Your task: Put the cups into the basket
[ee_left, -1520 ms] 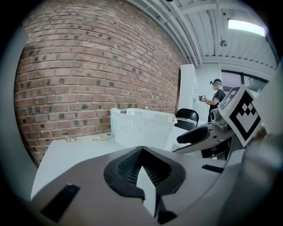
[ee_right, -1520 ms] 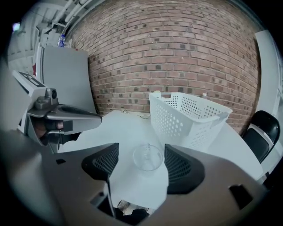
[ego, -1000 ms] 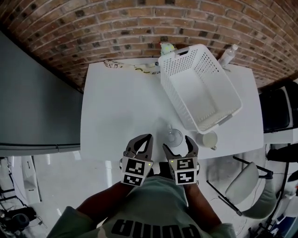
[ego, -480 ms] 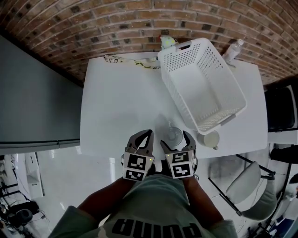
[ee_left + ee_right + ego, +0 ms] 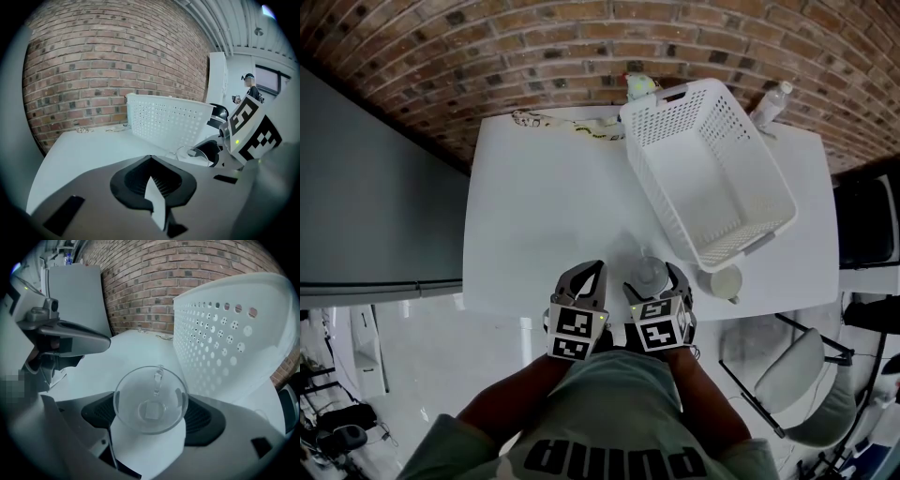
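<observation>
— Right claw (image 5: 654, 281) first: closed on anything?

— Yes, clamped on a clear glass cup (image 5: 150, 399), one pad against each side, rim up, base down on the white tabletop (image 5: 534, 206) close to its near edge.

— And the left claw (image 5: 150, 164)?

— Pressed together, pad against pad, gripping no object. Just beside the right one, over the same near edge.

— Any second cup?

— Yes: a cream ceramic mug (image 5: 719, 282), upright on the tabletop, just to the right of the glass cup and hard by the near corner of a white perforated plastic basket (image 5: 708, 169). Touching it or not, hard to tell.

— Where exactly on the tabletop, that basket?

— Askew on the right half, directly behind both cups, long side running away toward the far edge.

— Farther back?

— Clear plastic bottle (image 5: 766, 106) past the basket's far right corner, small yellow-green object (image 5: 637, 87) at its far left corner, thin pale cord (image 5: 567, 127) lying along the far edge. Beyond all that, red brick wall (image 5: 581, 47).
</observation>
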{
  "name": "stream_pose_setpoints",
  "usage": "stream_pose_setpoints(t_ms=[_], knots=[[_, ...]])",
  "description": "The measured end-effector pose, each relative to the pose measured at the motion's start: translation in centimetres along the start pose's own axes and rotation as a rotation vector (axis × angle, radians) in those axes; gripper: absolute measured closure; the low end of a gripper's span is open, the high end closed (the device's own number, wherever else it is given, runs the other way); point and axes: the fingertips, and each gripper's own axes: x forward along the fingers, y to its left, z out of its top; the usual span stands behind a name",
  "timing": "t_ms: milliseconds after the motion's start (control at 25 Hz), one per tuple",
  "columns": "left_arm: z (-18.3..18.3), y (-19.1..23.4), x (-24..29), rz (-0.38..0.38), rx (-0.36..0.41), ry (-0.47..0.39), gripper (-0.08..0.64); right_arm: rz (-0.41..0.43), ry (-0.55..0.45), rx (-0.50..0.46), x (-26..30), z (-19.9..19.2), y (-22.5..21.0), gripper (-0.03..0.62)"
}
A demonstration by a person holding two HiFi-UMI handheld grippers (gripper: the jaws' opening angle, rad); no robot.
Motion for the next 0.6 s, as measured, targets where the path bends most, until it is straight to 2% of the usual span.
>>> stream_pose_setpoints(t_ms=[600], knots=[[0.01,0.22,-0.72,-0.016,0.007,-0.007,0.557,-0.053,-0.029,-0.017,0.48,0.19,-0.24,0.196]])
